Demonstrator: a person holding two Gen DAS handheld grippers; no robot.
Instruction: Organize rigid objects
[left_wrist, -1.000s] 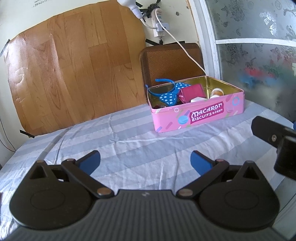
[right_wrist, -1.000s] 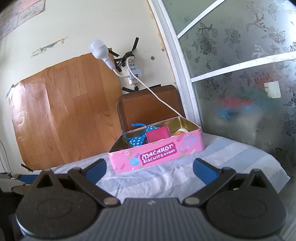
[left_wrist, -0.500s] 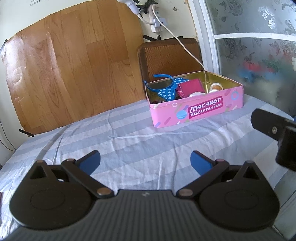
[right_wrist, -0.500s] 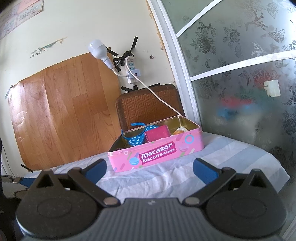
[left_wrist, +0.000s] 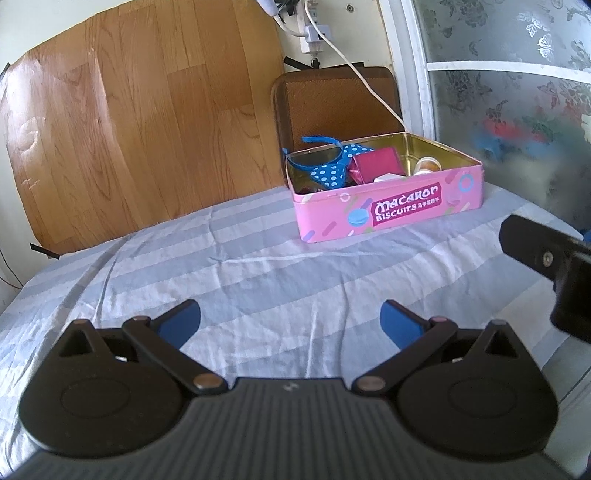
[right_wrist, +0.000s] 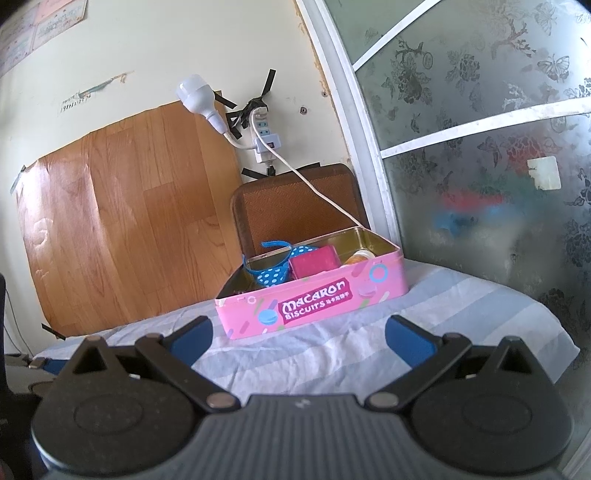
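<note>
Blue-and-white striped cloth (left_wrist: 258, 280) covers the surface, bare across its left and middle; no loose item shows on it in either view.

Left tool (left_wrist: 290, 321): blue-padded fingers spread wide, nothing between them, hovering low over the near middle of the surface. Released.

Pink rectangular "Macaron Biscuits" metal tin (left_wrist: 391, 210) sits toward the far right corner of the surface, lid off, gold lining showing. Inside, left to right: blue plastic glasses frame (left_wrist: 314, 153) at the left end, partly over the rim; blue white-dotted fabric piece (left_wrist: 332, 173) beside it; magenta box-shaped packet (left_wrist: 376, 164) near the middle; small round light-capped container (left_wrist: 426, 164) toward the right end. Other contents low in the tin are too hidden to name. Brown textured panel with rounded corners (left_wrist: 332, 107) stands upright just behind the tin; it may be the lid, cannot confirm.

Right tool (right_wrist: 299, 338): fingers likewise wide apart and empty, held before the tin's front wall, well short of it. Its black body shows at the right edge of the left wrist view.

Judgement: packing looks finished or nearly so, since everything visible is already in the tin. Step in hand reads as a pause between placements or the wind-down. Next move, if any, would call for locating a remaining item out of view, or fetching the lid to close the tin, approaching from above the rim so the protruding glasses frame is not knocked.
</note>
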